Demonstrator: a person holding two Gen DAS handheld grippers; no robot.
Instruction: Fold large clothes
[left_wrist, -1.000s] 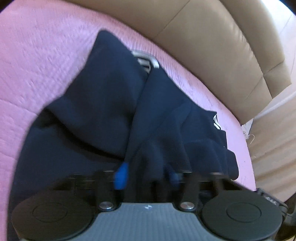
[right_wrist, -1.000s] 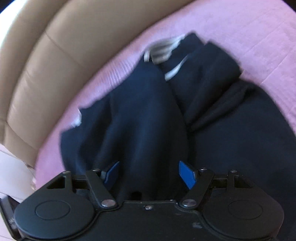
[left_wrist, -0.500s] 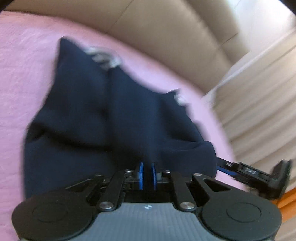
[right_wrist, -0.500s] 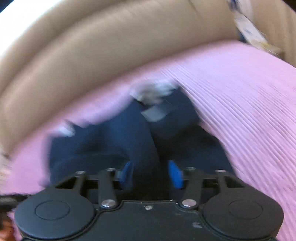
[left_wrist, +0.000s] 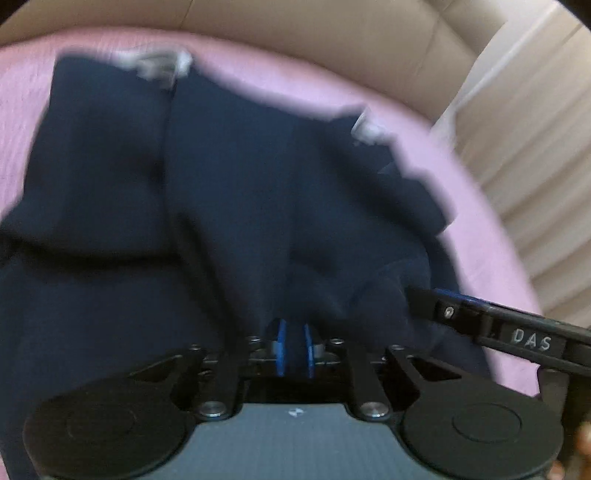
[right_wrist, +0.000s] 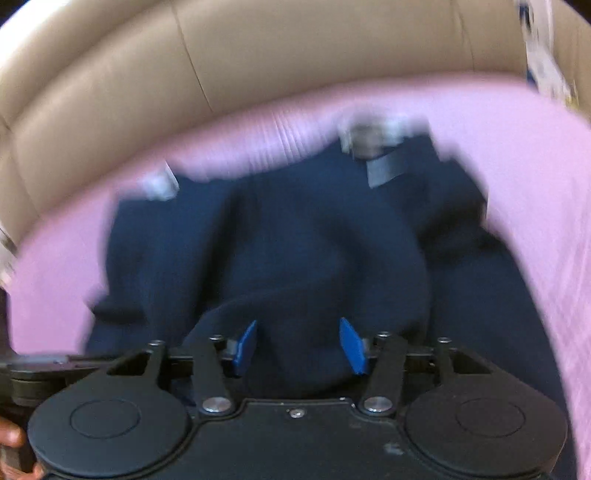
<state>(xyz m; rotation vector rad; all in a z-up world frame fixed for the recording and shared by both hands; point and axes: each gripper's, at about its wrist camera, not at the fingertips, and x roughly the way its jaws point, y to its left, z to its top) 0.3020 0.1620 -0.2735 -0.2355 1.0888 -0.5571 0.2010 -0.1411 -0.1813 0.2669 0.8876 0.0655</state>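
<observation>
The left gripper (left_wrist: 294, 345) is pinching a fold of the navy garment (left_wrist: 229, 206). The right gripper (right_wrist: 298, 347) is closing around a thicker bunch, which is lying spread ahead on the pink cover (right_wrist: 535, 155).

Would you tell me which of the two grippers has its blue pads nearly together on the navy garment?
The left gripper; the right gripper's pads stand wider apart around a fold.

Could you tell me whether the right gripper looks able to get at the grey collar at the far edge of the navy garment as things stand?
Probably not directly: the right gripper has a bunched fold of the navy garment between its fingers, and the grey collar lies beyond it, uncovered, on the pink cover.
</observation>
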